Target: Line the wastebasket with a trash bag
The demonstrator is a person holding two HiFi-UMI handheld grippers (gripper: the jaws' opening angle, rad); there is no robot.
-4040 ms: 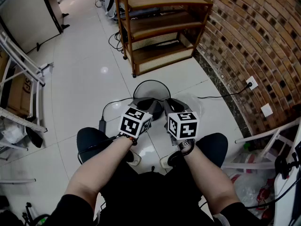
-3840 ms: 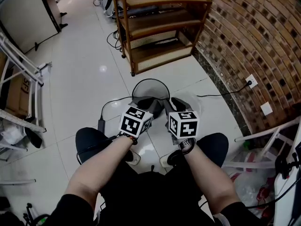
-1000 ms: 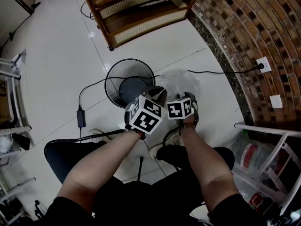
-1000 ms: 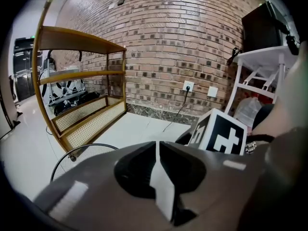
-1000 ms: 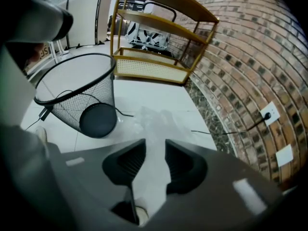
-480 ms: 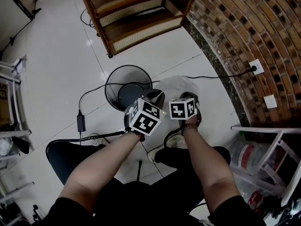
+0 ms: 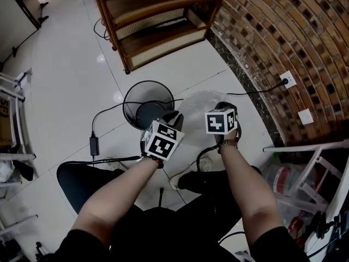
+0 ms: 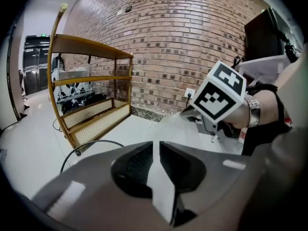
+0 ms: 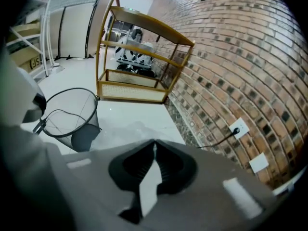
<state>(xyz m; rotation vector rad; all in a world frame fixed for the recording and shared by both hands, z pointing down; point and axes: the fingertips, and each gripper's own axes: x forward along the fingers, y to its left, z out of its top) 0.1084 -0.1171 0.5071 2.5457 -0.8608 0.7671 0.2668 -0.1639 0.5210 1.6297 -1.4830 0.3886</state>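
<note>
A black wire-mesh wastebasket [image 7: 147,102] stands on the white floor tiles, with a cable lying across its rim. Right of it a clear, thin trash bag [image 7: 203,103] hangs bunched between my two grippers. My left gripper [image 7: 175,116] is shut on a strip of the bag film [image 8: 162,177], beside the basket's near right rim. My right gripper [image 7: 224,106] sits higher and further right, shut on another fold of the bag [image 9: 150,182]. The right gripper view shows the wastebasket [image 9: 72,114] down to the left. The left gripper view shows only the basket's rim [image 8: 91,146].
A wooden shelf unit [image 7: 158,21] stands behind the basket and a brick wall [image 7: 272,31] with a socket [image 7: 288,81] runs along the right. A black cable with its adapter [image 7: 94,144] trails on the floor at left. A white rack [image 7: 305,162] stands at right.
Both hands have risen, the right one much more, lifting the bag's edge off the floor. The right gripper now sits further right of the left one.
</note>
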